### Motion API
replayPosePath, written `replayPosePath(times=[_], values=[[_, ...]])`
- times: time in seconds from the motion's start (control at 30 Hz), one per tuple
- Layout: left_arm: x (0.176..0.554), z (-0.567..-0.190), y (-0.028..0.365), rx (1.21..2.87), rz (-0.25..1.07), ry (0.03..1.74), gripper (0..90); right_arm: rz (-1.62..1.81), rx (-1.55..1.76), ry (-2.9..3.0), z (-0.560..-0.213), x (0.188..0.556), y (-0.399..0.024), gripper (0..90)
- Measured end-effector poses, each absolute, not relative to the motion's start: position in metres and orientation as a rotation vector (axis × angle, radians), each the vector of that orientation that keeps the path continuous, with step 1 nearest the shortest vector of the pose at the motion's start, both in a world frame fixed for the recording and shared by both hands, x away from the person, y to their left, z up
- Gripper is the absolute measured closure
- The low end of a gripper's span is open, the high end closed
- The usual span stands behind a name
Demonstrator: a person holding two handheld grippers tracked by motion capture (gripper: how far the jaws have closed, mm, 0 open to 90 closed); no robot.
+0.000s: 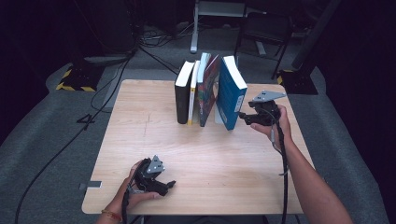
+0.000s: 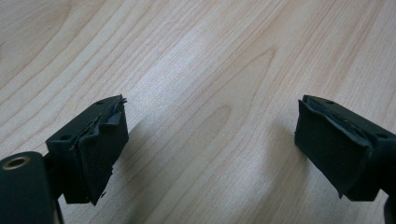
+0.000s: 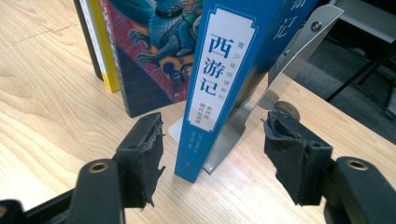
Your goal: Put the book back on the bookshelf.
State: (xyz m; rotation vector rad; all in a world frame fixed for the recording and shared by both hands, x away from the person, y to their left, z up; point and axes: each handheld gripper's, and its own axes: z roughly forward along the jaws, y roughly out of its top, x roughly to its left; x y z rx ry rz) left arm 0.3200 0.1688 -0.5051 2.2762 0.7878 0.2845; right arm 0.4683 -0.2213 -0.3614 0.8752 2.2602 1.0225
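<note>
Book: tall blue hardback book (image 3: 219, 88), stiff, fairly heavy, glossy, leaning.
Hold: low across spine.
Right gripper (image 3: 212, 158): my fingers spread, straddling it untouched.
Left gripper (image 2: 210, 149): spread, empty.

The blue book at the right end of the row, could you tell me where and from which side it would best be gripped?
Probably across the spine of the blue book, near its lower end, coming level from the table's near side. It stands on end, leaning, spine facing the right gripper, whose open jaws already flank it without touching. The metal bookend beside it and the illustrated book block its covers.
</note>
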Motion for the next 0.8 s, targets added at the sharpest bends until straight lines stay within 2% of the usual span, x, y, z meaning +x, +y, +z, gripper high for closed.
replayPosePath(times=[0.47, 0.8], values=[[0.320, -0.505, 0.169, 2.276, 0.285, 0.791, 9.9, 0.917, 0.778, 2.295, -0.368, 0.447, -0.224, 28.0], [0.320, -0.505, 0.169, 2.278, 0.285, 0.788, 10.0, 0.903, 0.791, 2.299, -0.377, 0.430, -0.243, 26.9]])
